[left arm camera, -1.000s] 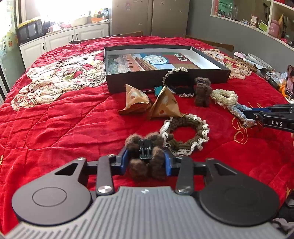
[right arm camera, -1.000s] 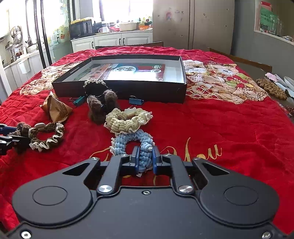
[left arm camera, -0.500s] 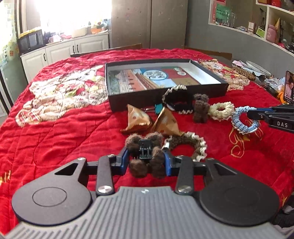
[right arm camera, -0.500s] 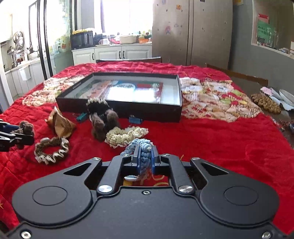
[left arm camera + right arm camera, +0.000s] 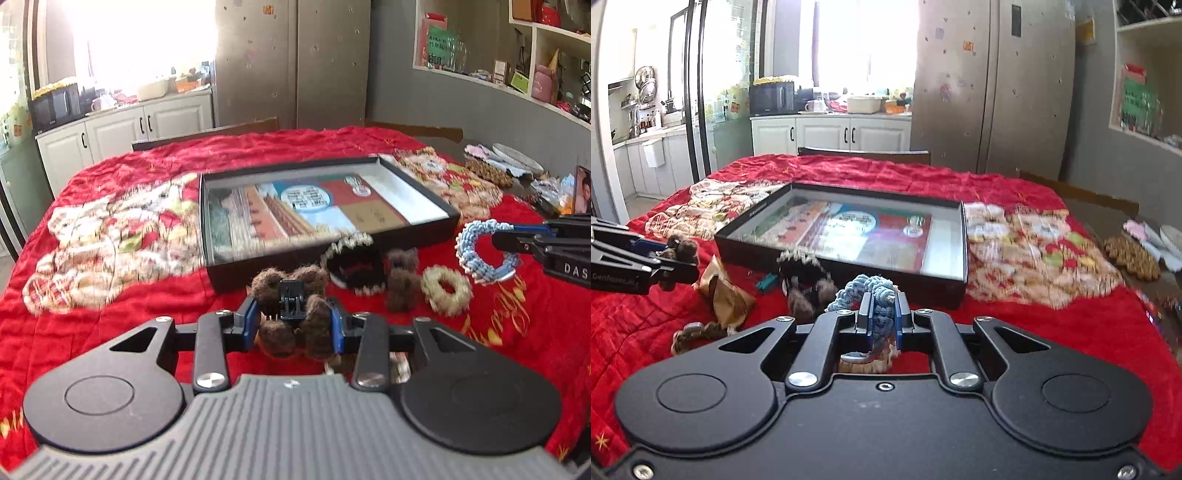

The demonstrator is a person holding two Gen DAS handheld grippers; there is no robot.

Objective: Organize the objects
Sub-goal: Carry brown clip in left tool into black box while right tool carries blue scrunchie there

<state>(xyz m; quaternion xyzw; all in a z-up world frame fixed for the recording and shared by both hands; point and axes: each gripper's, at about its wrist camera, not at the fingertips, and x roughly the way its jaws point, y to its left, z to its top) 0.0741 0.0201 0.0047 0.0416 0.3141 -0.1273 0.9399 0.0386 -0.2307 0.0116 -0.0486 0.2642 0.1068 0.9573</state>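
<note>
My left gripper [image 5: 291, 325] is shut on a brown fuzzy hair clip [image 5: 291, 314] and holds it above the red cloth, in front of the open black box [image 5: 314, 203]. My right gripper [image 5: 881, 321] is shut on a blue knitted scrunchie [image 5: 868, 291], lifted off the cloth; it shows in the left wrist view [image 5: 480, 251] at the right. On the cloth lie a black scrunchie with white trim [image 5: 354, 266], another brown fuzzy clip [image 5: 402, 284] and a cream scrunchie [image 5: 447, 284]. The left gripper with its clip [image 5: 679, 251] shows at the left of the right wrist view.
Brown paper pouches [image 5: 724, 291], a brown-and-cream scrunchie [image 5: 698, 332] and a teal binder clip [image 5: 765, 282] lie left of the box's front. Clutter and plates [image 5: 513, 158] sit at the table's far right. Chairs [image 5: 864, 155] stand behind the table.
Both grippers have risen from the cloth with their items and moved toward the box. The blue scrunchie left the cloth; the brown clip rose higher.
</note>
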